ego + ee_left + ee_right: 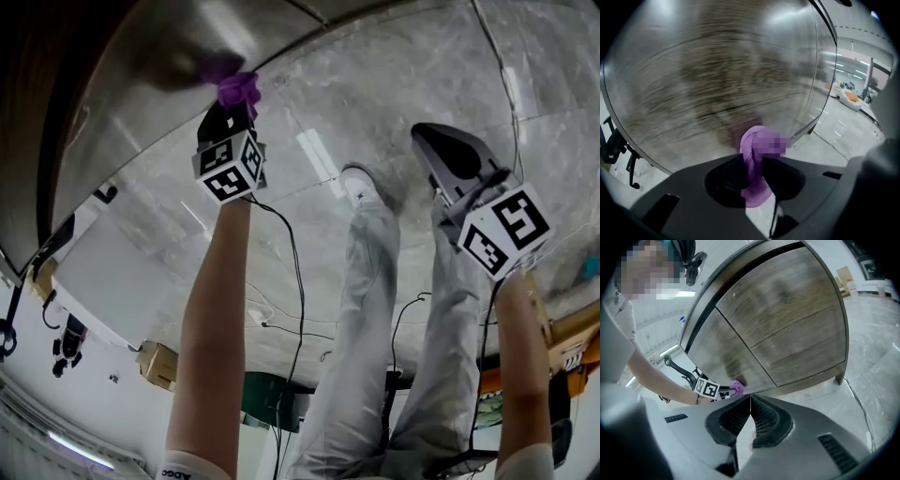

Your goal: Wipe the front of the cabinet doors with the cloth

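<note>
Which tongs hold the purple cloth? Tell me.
The left tongs: they are shut on the purple cloth, held against the cabinet door. The right tongs are shut with nothing between them.

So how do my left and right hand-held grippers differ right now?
The left hand-held gripper is shut on the purple cloth, while the right hand-held gripper is shut on nothing, its jaws meeting. The left one presses the cloth against the cabinet door, low down, while the right one sits back from the cabinet and touches nothing. What they share is that the jaws of both are closed.
</note>
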Available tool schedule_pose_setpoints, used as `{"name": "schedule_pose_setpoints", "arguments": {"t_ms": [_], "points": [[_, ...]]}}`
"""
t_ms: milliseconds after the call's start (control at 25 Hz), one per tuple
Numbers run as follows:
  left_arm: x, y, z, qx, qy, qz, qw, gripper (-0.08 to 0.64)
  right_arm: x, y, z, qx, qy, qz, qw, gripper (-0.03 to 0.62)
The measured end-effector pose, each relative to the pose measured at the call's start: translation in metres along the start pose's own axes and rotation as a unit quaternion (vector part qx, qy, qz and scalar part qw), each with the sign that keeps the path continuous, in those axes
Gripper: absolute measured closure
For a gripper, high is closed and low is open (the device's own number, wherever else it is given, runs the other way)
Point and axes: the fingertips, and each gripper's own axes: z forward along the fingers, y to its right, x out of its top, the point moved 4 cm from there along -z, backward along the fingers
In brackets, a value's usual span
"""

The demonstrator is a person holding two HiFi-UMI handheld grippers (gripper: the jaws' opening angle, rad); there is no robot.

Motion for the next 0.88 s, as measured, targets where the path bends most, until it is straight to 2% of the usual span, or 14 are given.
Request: {"name": "schedule_pose_setpoints", "arguments": {"t_ms": [280,440,520,600,760,880], "points": [[-0.025,-0.045,-0.007,-0.001,-0.025,0.049,0.9985,0.453,-0.004,-0.023,0.021,0.007,-0.004,-0.004,1.000,0.565],[-0.038,-0.065,-0.009,0.004,-0.037,0.052,0.9979,0.453,-0.004,-0.024,0.031,0.008,-0.010,-0.009,1.000,0.565],[-0.045,-0.078,-0.012,0.016,-0.042,0.038,0.9983,0.453,-0.005,-0.024,0.037,0.011,-0.014,-0.012,1.000,0.565],[-0.053,-0.095,-0.018,0.037,-0.046,0.005,0.9983,0.453,-0.005,-0.025,0.041,0.015,-0.017,-0.016,1.000,0.565],[-0.068,-0.128,-0.035,0.094,-0.057,-0.062,0.9920,0.453,-0.003,-0.027,0.044,0.027,-0.023,-0.022,0.999,0.565],[-0.069,-0.142,-0.047,0.124,-0.068,-0.070,0.9875,0.453,0.001,-0.025,0.043,0.038,-0.027,-0.026,0.999,0.565]]}}
